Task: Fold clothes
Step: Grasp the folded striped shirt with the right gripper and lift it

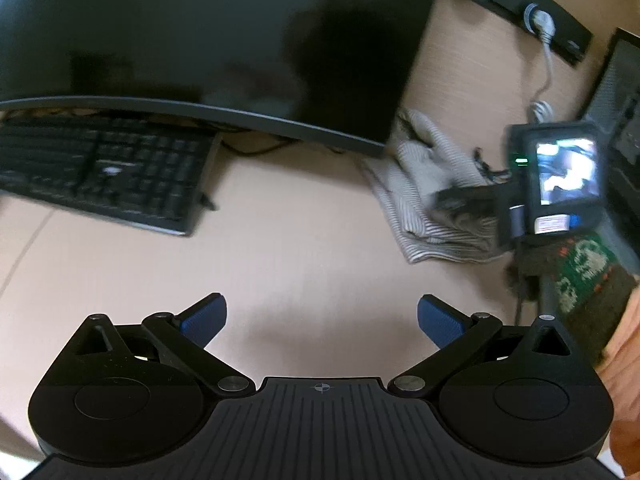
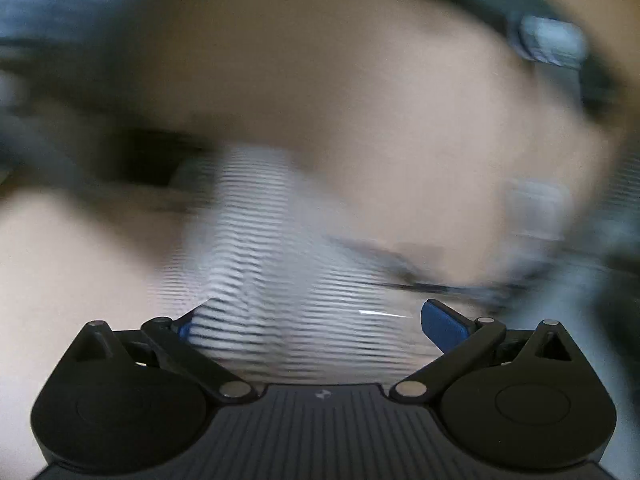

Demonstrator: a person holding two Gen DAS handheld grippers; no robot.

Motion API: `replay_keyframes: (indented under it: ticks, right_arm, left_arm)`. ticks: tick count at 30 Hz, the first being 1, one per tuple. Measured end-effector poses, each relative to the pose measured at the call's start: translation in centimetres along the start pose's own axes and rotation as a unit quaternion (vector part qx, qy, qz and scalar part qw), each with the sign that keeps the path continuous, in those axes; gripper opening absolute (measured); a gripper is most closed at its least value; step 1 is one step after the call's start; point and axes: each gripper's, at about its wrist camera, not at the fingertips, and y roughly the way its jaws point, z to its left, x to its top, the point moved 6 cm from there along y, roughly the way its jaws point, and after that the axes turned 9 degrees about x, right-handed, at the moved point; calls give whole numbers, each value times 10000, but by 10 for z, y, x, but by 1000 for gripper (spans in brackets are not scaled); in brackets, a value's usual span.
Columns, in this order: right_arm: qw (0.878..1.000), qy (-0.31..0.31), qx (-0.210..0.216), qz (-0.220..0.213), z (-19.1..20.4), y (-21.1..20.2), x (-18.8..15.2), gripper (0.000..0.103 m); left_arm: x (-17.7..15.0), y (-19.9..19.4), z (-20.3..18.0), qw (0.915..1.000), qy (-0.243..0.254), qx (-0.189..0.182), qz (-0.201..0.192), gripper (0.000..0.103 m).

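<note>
A striped beige-and-white garment (image 1: 432,200) lies crumpled on the light wooden desk (image 1: 300,248), to the right of the monitor. My left gripper (image 1: 322,320) is open and empty over bare desk, well left of the garment. My right gripper shows in the left wrist view (image 1: 460,198) over the garment, held by a hand in a patterned knit glove (image 1: 580,276). In the blurred right wrist view the striped garment (image 2: 280,280) fills the space between the spread blue pads of my right gripper (image 2: 316,324); the jaws stand open.
A large dark monitor (image 1: 200,40) stands at the back, with a black keyboard (image 1: 100,168) under its left side. A black power strip (image 1: 528,12) with a white cable lies at the far right. Dark equipment (image 1: 620,100) stands at the right edge.
</note>
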Motion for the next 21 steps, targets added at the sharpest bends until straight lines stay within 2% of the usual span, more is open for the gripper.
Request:
replay_keyframes:
  ticks: [5, 7, 10, 13, 15, 18, 21]
  right_arm:
    - [9950, 563, -819, -26, -59, -20, -9, 103]
    - [9951, 913, -384, -35, -63, -49, -20, 103]
    - [9944, 1054, -34, -93, -63, -82, -29, 103]
    - [9925, 1173, 301, -152, -64, -115, -39, 103]
    - [9906, 1251, 525, -191, -64, -138, -45, 103]
    - [9877, 1391, 689, -182, -68, -157, -55, 103]
    - [9851, 1546, 744, -130, -73, -167, -66, 103]
  left_arm:
    - [18, 36, -52, 9960, 526, -715, -60, 103]
    - [32, 52, -87, 9898, 915, -1063, -250, 103]
    - [51, 73, -139, 9787, 1407, -1352, -635, 103]
    - [70, 102, -184, 9713, 1592, -1429, -1040, 103]
    - [79, 122, -205, 9702, 1659, -1343, -1149, 103]
    - [77, 158, -223, 9734, 1795, -1086, -917, 103]
    - [59, 182, -211, 9783, 1759, -972, -513, 103]
